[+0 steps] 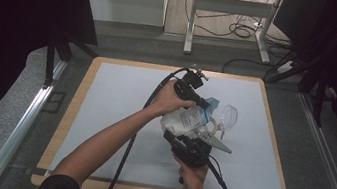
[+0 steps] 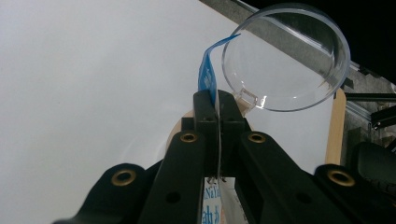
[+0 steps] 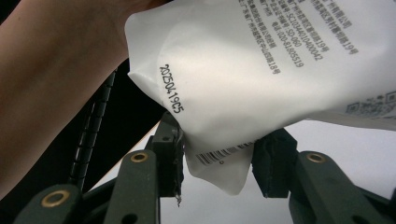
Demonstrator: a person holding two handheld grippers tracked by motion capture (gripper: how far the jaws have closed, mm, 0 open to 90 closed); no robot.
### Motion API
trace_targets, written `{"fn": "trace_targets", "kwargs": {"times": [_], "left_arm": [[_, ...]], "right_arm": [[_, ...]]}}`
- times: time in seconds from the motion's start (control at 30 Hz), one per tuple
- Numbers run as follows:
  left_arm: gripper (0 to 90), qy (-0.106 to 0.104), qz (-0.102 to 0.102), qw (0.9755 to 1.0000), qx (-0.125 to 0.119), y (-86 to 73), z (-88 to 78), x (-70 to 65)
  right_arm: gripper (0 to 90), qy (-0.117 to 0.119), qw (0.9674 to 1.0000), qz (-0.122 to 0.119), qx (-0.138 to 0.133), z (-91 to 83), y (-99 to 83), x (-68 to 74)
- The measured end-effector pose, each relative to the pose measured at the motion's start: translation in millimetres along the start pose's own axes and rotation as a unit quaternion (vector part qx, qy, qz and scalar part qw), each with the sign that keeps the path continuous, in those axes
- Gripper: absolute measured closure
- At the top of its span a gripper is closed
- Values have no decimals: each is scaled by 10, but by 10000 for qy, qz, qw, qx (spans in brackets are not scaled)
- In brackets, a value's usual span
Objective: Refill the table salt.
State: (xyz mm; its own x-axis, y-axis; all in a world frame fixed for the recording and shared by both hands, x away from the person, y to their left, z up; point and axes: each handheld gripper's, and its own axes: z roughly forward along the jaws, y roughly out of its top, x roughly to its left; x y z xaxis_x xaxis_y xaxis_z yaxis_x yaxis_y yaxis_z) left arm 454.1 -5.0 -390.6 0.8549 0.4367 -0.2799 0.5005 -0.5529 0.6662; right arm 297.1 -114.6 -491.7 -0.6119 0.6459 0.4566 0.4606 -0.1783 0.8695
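White pouch (image 1: 184, 119) is held above the table mat (image 1: 113, 111), slung between both grippers. Left gripper (image 2: 217, 105): jaws fully closed, pinching the pouch's blue top edge (image 2: 206, 77). Right gripper (image 3: 217, 158): jaws part-way closed on the pouch's lower corner, near its barcode. Pouch looks full; contents cannot be told. Clear round container (image 2: 286, 56), apparently empty, sits just beyond the pouch's top, lying on its side.

Black tongs (image 2: 217, 105) with brass-ringed holes, thick black cables, dark short sleeve, bare forearms
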Motion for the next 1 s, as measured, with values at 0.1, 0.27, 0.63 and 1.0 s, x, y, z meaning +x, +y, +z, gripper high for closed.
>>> {"fn": "trace_targets", "kwargs": {"times": [0.1, 0.27, 0.63, 1.0], "left_arm": [[900, 6, 4, 10000, 4, 1, 2, -4], [900, 16, 9, 10000, 15, -3, -4, -9], [900, 24, 21, 10000, 24, -6, -17, -9], [900, 32, 21, 10000, 19, -5, -22, -3]], "right_arm": [[586, -9, 10000, -5, 2, -1, 0, 0], [586, -11, 10000, 9, -6, -2, -3, 8], [587, 0, 10000, 13, -39, 8, -10, 20], [589, -6, 10000, 6, -79, -15, -9, 20]]}}
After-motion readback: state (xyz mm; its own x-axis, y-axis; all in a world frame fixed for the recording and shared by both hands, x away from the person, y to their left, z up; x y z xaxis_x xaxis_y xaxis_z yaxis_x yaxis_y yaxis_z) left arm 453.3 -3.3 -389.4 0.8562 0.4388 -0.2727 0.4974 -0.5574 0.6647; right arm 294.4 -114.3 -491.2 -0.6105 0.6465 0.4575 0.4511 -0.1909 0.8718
